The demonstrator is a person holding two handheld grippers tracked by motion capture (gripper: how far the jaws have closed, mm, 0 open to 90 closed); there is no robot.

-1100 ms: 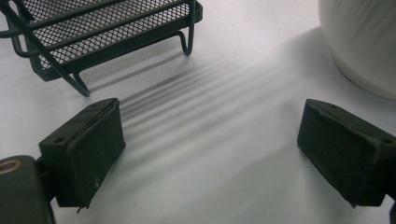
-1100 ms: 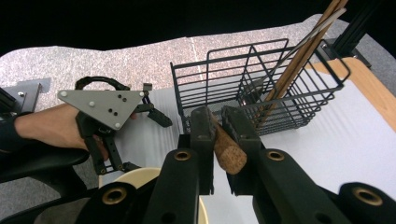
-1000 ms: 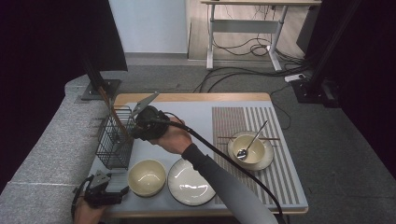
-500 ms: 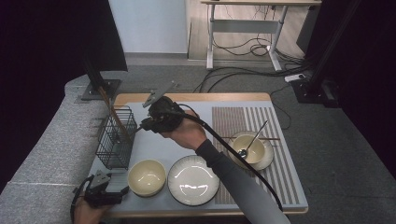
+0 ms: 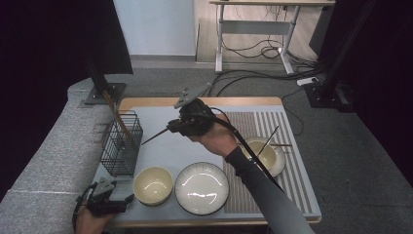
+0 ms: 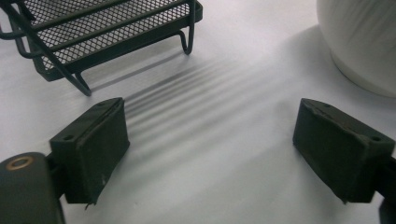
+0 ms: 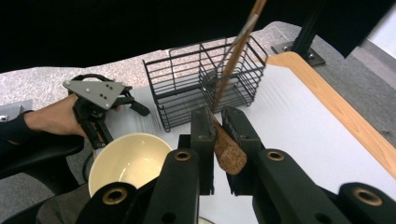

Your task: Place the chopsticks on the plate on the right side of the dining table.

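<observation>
Above the middle of the counter point(image 5: 160, 146), your right gripper point(image 5: 171, 127) is pinching a wooden utensil point(image 7: 229, 154) by its broad flat end, the thin shaft running out past the jaws toward the wire basket point(image 5: 121, 144). In the right gripper view the jaws are pressed tight on that end and the shaft points at the basket, where another long wooden stick point(image 5: 117, 119) already leans.

To finish this well, I would line the free tip over an open part of the basket before you lower it, and tilt the handle up so the tip goes in steeply rather than raking across the wires. Keep the grip firm until the tip rests on the basket floor, or the utensil may swing. The basket is light and may slide if the shaft pushes its rim sideways.

Your left gripper point(image 5: 108, 199) rests at the near left corner of the counter, its jaws spread with nothing between them; in its own view the pads point(image 6: 91, 149) lie well apart over bare surface, so it could steady the basket.

Counting what is on the counter: one wire basket, two bowls, the cream bowl point(image 5: 153, 185) near you and a second bowl point(image 5: 272, 158) on the striped mat holding two thin utensils, and one white plate point(image 5: 201, 187).
</observation>
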